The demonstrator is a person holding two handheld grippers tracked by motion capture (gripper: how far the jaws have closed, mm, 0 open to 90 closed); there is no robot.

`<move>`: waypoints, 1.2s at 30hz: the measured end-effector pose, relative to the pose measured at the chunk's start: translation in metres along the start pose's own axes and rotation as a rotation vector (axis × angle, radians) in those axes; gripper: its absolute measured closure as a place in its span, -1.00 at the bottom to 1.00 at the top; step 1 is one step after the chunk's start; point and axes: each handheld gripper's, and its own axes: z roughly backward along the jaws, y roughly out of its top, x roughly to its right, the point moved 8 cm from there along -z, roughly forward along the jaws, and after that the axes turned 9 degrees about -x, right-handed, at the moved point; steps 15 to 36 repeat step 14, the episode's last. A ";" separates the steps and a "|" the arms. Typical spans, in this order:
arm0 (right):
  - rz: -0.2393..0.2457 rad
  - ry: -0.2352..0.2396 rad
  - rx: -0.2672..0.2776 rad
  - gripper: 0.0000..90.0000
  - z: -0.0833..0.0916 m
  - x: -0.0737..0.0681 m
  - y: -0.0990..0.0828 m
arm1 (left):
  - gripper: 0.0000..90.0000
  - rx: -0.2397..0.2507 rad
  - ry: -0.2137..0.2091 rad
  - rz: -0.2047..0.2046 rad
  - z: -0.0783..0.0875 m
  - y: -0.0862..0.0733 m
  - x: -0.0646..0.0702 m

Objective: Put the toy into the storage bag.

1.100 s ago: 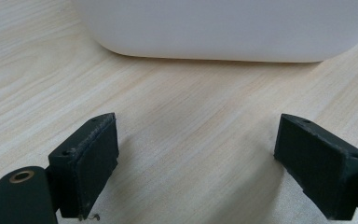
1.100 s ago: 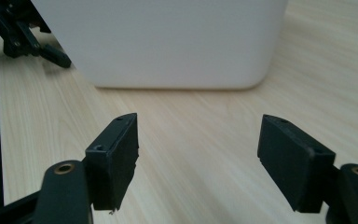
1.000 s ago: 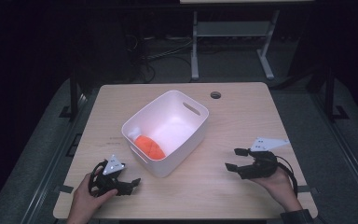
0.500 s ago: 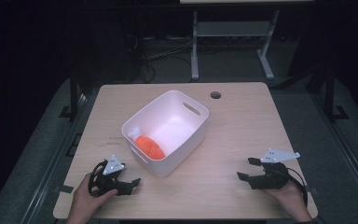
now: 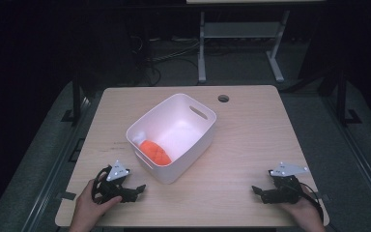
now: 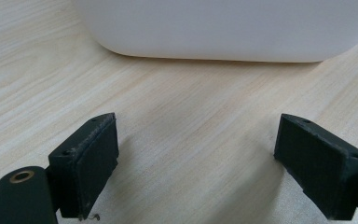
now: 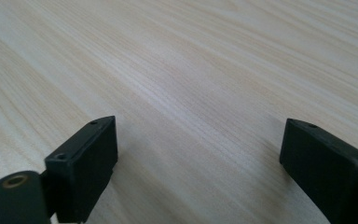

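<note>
The left gripper (image 5: 136, 189) and right gripper (image 5: 257, 191) are resting on the table (image 5: 251, 135), jaws spread wide, gripping nothing. The orange object (image 5: 155, 153) is lying inside the white bin (image 5: 193, 145).

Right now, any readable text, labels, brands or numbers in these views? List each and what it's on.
None readable.
The white bin has plain walls, with no label or brand visible.
The orange object inside it shows no print.
The table carries faint dark marks near its left side, too small to tell whether they are writing.
Both grippers, left gripper and right gripper, show no markings.
</note>
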 end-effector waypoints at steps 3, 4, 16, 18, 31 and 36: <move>0.003 -0.001 0.008 -0.78 0.000 0.001 0.000 | -0.72 0.000 0.000 0.000 0.000 0.000 0.000; 0.003 -0.001 0.006 -0.79 0.000 0.001 0.000 | -0.72 0.002 0.000 0.000 0.000 0.000 0.000; 0.001 0.000 0.004 -0.81 -0.001 0.002 0.000 | -0.72 0.000 0.000 0.000 0.000 0.000 0.000; 0.001 0.000 0.004 -0.81 -0.001 0.002 0.000 | -0.72 0.000 0.000 0.000 0.000 0.000 0.000; 0.001 0.000 0.004 -0.81 -0.001 0.002 0.000 | -0.72 0.000 0.000 0.000 0.000 0.000 0.000; 0.001 0.000 0.004 -0.81 -0.001 0.002 0.000 | -0.72 0.000 0.000 0.000 0.000 0.000 0.000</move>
